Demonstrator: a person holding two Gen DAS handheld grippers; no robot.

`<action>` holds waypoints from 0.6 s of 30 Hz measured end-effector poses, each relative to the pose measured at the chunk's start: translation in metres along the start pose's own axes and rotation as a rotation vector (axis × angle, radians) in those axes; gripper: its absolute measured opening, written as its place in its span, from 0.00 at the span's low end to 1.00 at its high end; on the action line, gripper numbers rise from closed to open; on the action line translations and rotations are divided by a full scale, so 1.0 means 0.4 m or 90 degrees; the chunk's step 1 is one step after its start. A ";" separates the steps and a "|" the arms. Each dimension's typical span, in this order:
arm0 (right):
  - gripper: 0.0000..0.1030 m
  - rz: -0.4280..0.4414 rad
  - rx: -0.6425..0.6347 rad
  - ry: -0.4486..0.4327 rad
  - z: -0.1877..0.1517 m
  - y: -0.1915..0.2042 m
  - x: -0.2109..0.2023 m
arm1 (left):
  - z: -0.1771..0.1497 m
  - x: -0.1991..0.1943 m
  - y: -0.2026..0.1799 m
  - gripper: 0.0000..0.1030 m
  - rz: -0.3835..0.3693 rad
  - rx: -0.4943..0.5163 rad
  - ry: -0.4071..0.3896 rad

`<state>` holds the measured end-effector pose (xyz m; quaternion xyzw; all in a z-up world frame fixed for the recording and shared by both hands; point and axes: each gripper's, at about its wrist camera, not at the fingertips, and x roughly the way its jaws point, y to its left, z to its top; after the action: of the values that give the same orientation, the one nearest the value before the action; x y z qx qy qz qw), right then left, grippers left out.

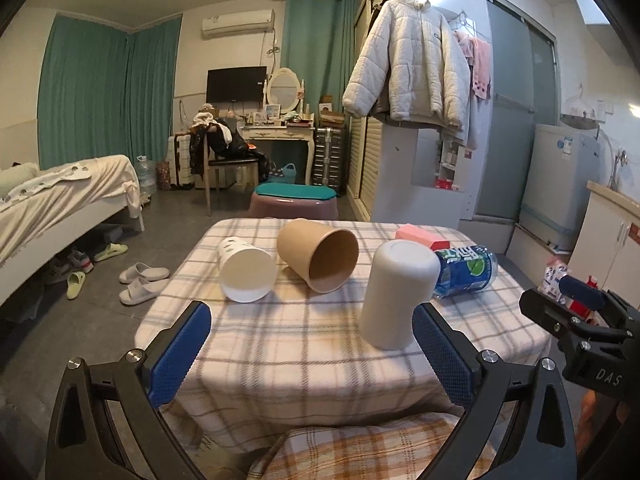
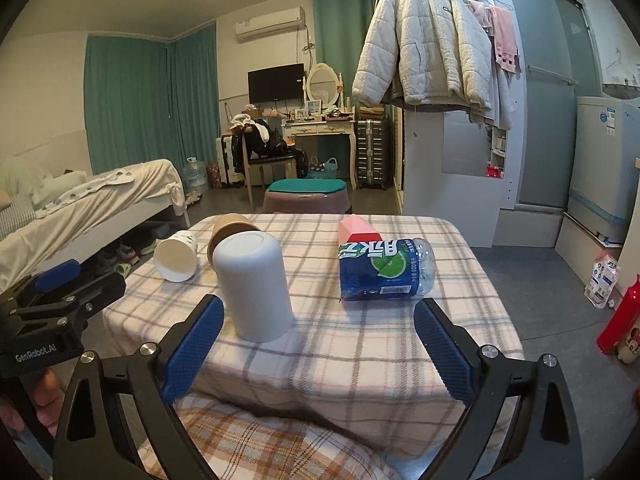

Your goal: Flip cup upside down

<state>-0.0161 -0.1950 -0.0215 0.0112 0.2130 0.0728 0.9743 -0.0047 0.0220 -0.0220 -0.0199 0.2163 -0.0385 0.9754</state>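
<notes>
A tall white cup (image 1: 394, 294) stands upside down on the plaid-covered table (image 1: 304, 344); it also shows in the right wrist view (image 2: 254, 286). A white paper cup (image 1: 246, 274) (image 2: 176, 256) and a brown paper cup (image 1: 320, 254) (image 2: 228, 230) lie on their sides behind it. My left gripper (image 1: 316, 354) is open and empty, near the table's front edge, with the white cup by its right finger. My right gripper (image 2: 318, 350) is open and empty, with the white cup just past its left finger.
A blue-labelled plastic bottle (image 2: 382, 270) lies on its side at the right of the table, with a pink box (image 2: 356, 230) behind it. A bed (image 1: 60, 200) stands to the left, slippers (image 1: 142, 280) lie on the floor, and a red bottle (image 2: 618, 316) stands at the right.
</notes>
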 end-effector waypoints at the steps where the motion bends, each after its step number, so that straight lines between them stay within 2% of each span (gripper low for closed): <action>1: 0.94 -0.001 0.001 0.001 -0.003 0.000 0.001 | -0.003 -0.005 0.004 1.00 0.003 0.000 -0.002; 3: 1.00 0.000 0.005 -0.001 -0.008 0.001 0.001 | -0.007 -0.008 0.007 1.00 0.004 -0.002 -0.004; 18: 1.00 -0.005 -0.003 -0.002 -0.014 0.014 -0.005 | -0.009 -0.016 0.019 1.00 0.018 -0.024 -0.010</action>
<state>-0.0211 -0.1899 -0.0257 0.0085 0.2116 0.0693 0.9749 -0.0115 0.0302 -0.0229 -0.0352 0.2098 -0.0208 0.9769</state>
